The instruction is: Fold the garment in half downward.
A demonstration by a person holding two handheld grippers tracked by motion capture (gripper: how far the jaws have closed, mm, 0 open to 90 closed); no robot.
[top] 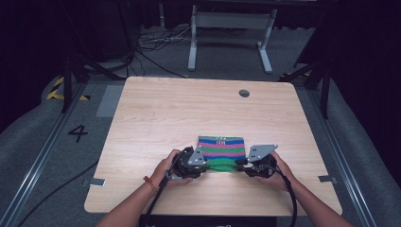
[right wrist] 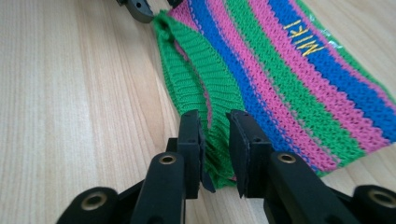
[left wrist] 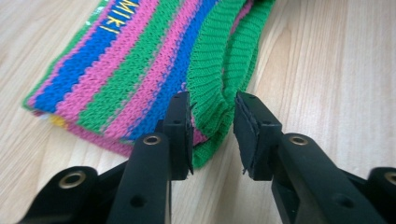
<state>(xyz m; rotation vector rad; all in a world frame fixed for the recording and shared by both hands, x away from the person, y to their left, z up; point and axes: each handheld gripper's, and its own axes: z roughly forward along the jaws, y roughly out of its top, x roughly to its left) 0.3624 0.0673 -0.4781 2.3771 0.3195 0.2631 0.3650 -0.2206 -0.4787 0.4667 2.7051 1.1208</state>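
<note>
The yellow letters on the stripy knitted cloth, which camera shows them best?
The right gripper view: the yellow letters lie whole and readable on a blue stripe. The left gripper view cuts them off at its top edge; the high view shows a tiny blur.

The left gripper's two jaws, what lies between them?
In the left gripper view, the green ribbed edge of the striped knit cloth lies between the open jaws of the left gripper; they do not clamp it.
</note>
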